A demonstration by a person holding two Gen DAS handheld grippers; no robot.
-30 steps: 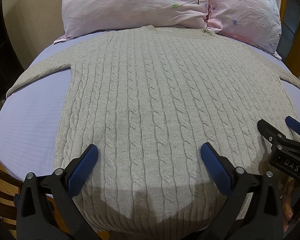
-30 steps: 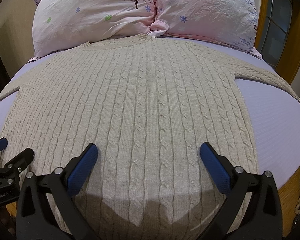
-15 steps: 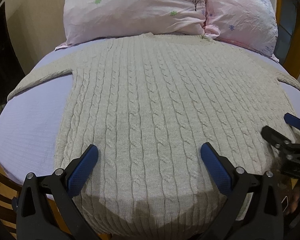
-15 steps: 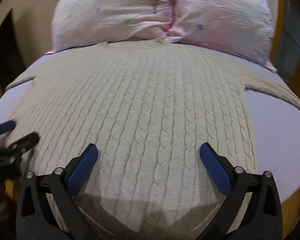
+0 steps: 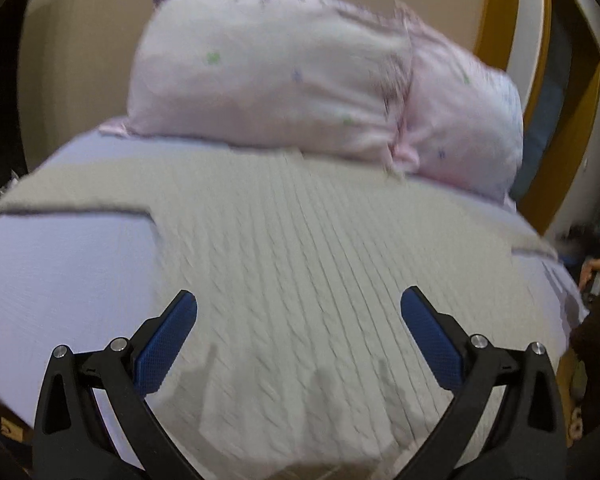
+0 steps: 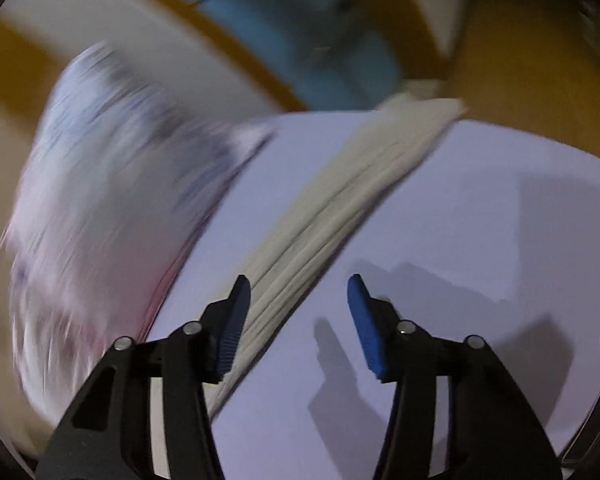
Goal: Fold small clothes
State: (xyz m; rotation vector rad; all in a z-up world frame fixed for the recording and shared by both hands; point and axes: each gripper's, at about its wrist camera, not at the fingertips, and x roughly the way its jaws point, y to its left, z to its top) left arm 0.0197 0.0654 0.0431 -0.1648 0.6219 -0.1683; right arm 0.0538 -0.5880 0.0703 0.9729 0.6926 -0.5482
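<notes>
- My left gripper [image 5: 299, 330] has its jaws spread wide, holding nothing, and hangs over the lower body of the sweater [image 5: 300, 264], which lies flat on the bed [image 5: 56, 264] with its neck toward the two pillows [image 5: 284, 76].
- My right gripper [image 6: 299, 322] also has its jaws apart with nothing pinched; the right sleeve [image 6: 352, 200] runs away from just inside the left jaw, diagonally across the lilac sheet [image 6: 480, 240] toward the bed's far edge.
- What has changed: half a second ago my right gripper looked down the middle of the sweater, and now it has swung out to the sleeve. My left gripper has lifted its view toward the pillows, and the right gripper no longer shows at its right edge, only a hand [image 5: 598, 270] beyond the bed.
- I read this as the start of the first fold: the sleeve is the likely target, to be brought in over the body. Nothing is folded yet.
- Both views are smeared by motion. The cable pattern is barely legible, the sleeve cuff is blurred against the wooden frame [image 6: 532, 92], and the hem is cut off under my left jaws.
</notes>
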